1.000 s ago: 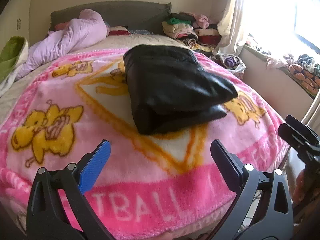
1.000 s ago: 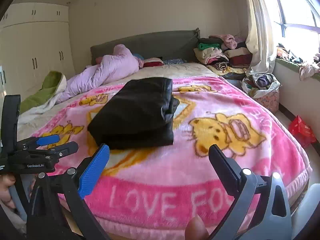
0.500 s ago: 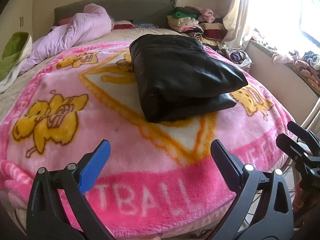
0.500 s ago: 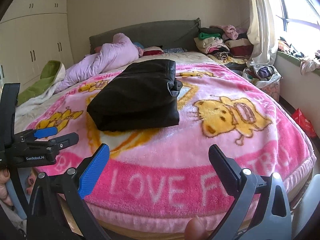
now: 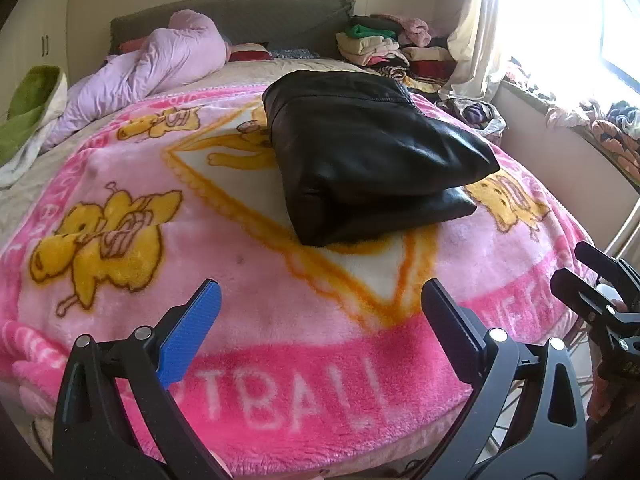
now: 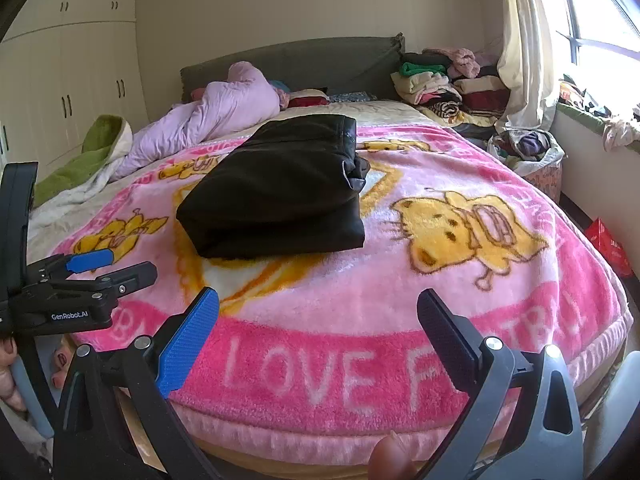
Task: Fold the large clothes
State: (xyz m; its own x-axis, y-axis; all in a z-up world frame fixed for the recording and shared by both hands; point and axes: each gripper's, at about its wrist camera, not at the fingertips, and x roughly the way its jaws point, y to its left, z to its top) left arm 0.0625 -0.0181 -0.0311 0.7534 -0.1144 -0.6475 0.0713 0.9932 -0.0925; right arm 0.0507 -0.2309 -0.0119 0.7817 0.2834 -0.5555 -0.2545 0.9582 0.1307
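Observation:
A black leather-like garment (image 5: 372,152) (image 6: 280,184) lies folded into a thick rectangle in the middle of the pink cartoon blanket (image 5: 224,280) (image 6: 460,280) on the bed. My left gripper (image 5: 320,300) hovers open over the blanket's near edge, well short of the garment, with nothing between its fingers. My right gripper (image 6: 318,308) is also open and empty near the foot of the bed. In the right wrist view the left gripper (image 6: 108,268) appears at the left edge; in the left wrist view the right gripper (image 5: 576,264) shows at the right edge.
A lilac duvet (image 6: 224,116) and a green blanket (image 6: 92,148) lie at the head and left of the bed. Stacked folded clothes (image 6: 444,84) sit by the headboard. A basket of clothes (image 6: 528,148) and a red bag (image 6: 608,248) stand on the floor at right. Wardrobes (image 6: 80,92) line the left wall.
Both grippers have drawn closer to the bed and a little lower, so the folded garment looks larger. Both stay open and empty; the garment has not moved.

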